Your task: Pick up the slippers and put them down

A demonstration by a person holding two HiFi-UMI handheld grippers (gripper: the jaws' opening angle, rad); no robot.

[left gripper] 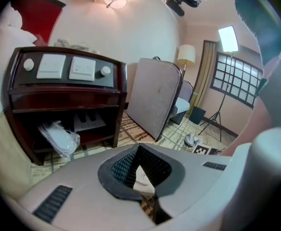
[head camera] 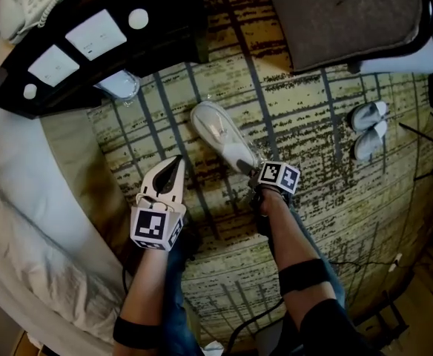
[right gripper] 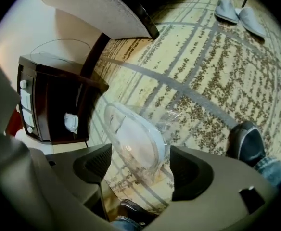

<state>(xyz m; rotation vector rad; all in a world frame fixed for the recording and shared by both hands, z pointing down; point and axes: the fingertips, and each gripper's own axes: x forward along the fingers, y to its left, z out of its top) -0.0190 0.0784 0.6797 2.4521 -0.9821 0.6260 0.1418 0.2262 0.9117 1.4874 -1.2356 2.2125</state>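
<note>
In the head view the near end of the wrapped slipper is covered by the right hand-held gripper, whose jaws are hidden under its marker cube. The bed is cut off by the left edge, the telephone and the grey panel by the top edge. The contents of the plastic packet cannot be made out.
</note>
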